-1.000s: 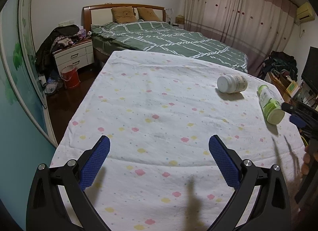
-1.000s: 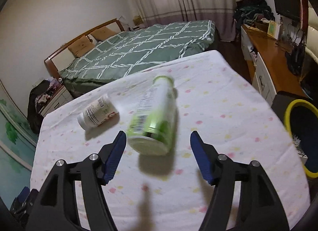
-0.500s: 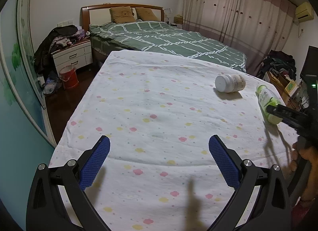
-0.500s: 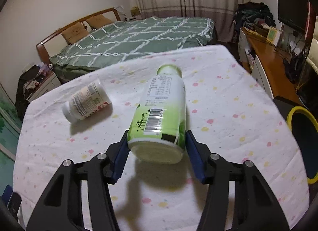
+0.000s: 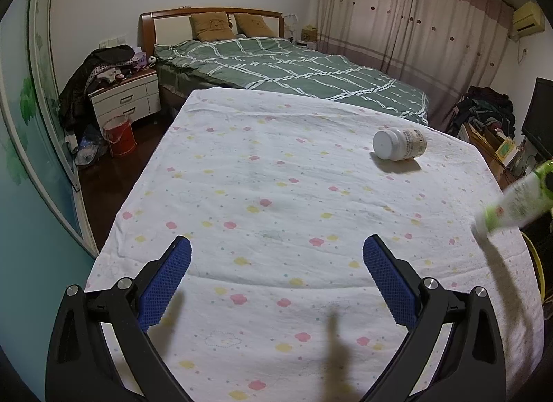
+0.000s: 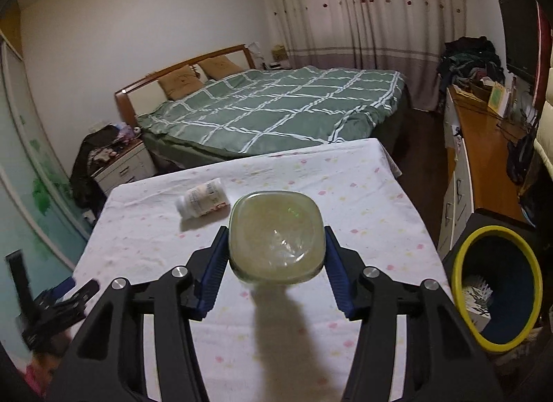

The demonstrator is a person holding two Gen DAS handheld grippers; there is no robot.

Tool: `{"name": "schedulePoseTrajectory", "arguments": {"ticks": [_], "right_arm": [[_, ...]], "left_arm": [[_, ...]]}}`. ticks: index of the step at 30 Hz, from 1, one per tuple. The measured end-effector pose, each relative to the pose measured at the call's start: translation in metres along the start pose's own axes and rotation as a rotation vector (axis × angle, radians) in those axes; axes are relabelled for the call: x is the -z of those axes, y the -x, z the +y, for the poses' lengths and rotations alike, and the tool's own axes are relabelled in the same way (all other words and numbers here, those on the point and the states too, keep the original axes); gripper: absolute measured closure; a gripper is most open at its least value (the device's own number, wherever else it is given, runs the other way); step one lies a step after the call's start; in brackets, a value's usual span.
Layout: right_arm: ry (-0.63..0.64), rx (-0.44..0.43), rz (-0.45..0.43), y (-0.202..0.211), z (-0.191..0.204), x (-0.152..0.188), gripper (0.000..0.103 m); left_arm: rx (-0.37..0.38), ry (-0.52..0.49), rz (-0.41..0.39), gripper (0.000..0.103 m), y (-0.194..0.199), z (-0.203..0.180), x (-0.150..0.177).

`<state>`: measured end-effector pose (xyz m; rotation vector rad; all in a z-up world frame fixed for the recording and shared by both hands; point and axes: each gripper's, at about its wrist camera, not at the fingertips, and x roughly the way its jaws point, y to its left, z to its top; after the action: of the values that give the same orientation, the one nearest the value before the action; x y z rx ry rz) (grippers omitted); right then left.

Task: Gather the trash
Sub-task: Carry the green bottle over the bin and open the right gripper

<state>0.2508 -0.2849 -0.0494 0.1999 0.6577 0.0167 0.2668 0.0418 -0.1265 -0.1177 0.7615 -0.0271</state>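
- Right now the right gripper (image 6: 276, 257) holds the green bottle (image 6: 277, 238) by its bottom end, with a blue pad pressed on each side, and the bottle is up off the desk (image 6: 363, 194).
- So the step is carrying the first piece of trash away.
- Next, I think the bottle has to go over the yellow-rimmed bin (image 6: 497, 286), which stands on the floor to the right of the desk, and then the fingers must let go.
- The left gripper (image 5: 276, 277) hangs over the desk with its fingers wide apart and nothing in them.
- The white bottle (image 5: 399, 144) lies on its side on the desk, waiting its turn.
- From the right camera only the green bottle's bottom shows; its cap is hidden.
- From the left camera the green bottle is blurry and cut off at the edge.
- The bin is dark inside, so what is in it is hard to tell.
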Motion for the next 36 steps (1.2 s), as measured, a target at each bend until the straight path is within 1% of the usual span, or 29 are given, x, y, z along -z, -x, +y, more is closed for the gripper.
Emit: {"name": "schedulePoseTrajectory", "arguments": {"ticks": [5,10,17,20,21,24,26,28,29,32,34,36], "right_arm": [[-0.023,-0.055,0.031,0.018,-0.01,0.01,0.052],[-0.042,-0.075,0.004,0.038,-0.02,0.01,0.053],[-0.111,-0.079,-0.021,0.073,-0.064,0.005,0.053],[-0.139,-0.056,-0.049,0.091,-0.085,0.004,0.053],[-0.147,-0.039,-0.062,0.097,-0.092,0.003,0.053],[-0.173,0.062,-0.111,0.112,-0.12,0.001,0.053],[-0.192,0.154,-0.137,0.117,-0.143,0.001,0.053],[-0.214,0.238,-0.145,0.116,-0.165,0.003,0.053],[-0.224,0.278,-0.143,0.114,-0.177,0.005,0.053],[-0.252,0.351,-0.114,0.104,-0.204,0.013,0.053],[-0.265,0.392,-0.083,0.095,-0.221,0.02,0.053],[-0.281,0.41,-0.061,0.087,-0.232,0.026,0.053]], "left_arm": [[0.001,-0.005,-0.004,0.005,0.001,0.0,0.0],[0.005,-0.009,-0.007,0.005,0.003,0.0,0.0],[0.01,-0.016,-0.006,0.005,0.002,-0.001,-0.001],[0.013,-0.019,-0.009,0.005,0.002,-0.001,0.0],[0.015,-0.024,-0.01,0.005,0.003,-0.002,0.0],[0.018,-0.038,-0.015,0.005,0.005,-0.005,0.001],[0.021,-0.049,-0.017,0.005,0.006,-0.008,0.001],[0.024,-0.06,-0.019,0.005,0.006,-0.01,0.001],[0.026,-0.064,-0.019,0.005,0.006,-0.011,0.001],[0.028,-0.066,-0.018,0.005,0.006,-0.012,0.0],[0.029,-0.062,-0.01,0.005,0.005,-0.012,0.0],[0.029,-0.064,-0.003,0.005,0.004,-0.014,0.0]]}}
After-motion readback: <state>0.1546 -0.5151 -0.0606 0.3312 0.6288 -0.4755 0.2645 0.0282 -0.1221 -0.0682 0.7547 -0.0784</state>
